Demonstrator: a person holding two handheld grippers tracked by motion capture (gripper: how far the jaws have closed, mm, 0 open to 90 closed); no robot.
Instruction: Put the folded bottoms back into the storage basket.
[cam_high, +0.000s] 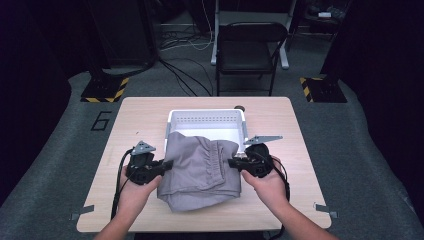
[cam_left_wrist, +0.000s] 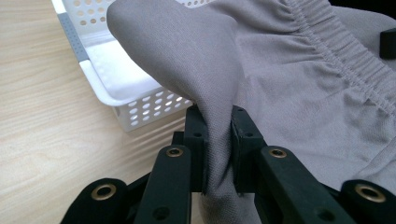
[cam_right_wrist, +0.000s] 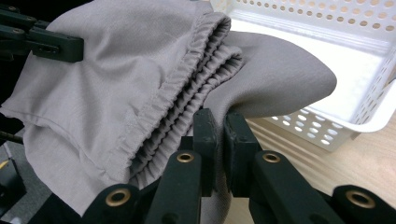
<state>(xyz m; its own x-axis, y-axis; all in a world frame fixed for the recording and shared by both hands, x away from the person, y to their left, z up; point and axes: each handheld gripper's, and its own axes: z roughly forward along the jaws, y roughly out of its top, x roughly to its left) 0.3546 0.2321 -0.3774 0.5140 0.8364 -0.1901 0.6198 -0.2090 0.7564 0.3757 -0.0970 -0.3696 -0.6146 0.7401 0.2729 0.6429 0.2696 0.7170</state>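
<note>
A folded grey garment (cam_high: 201, 170) with an elastic waistband hangs between my two grippers, its far edge draped over the near rim of a white perforated basket (cam_high: 206, 120). My left gripper (cam_high: 164, 165) is shut on the garment's left side, and in the left gripper view the grey cloth (cam_left_wrist: 280, 84) is pinched between the jaws of the left gripper (cam_left_wrist: 218, 135). On the other side my right gripper (cam_high: 233, 162) is shut on the cloth (cam_right_wrist: 112, 93) next to the waistband, folds squeezed between the jaws of the right gripper (cam_right_wrist: 221, 135). A hand holds each gripper.
The wooden table (cam_high: 135, 120) has bare surface left, right and behind the basket. A small dark round thing (cam_high: 239, 107) lies by the basket's far right corner. Beyond the table stand a black folding chair (cam_high: 250, 50) and cables on the grey floor.
</note>
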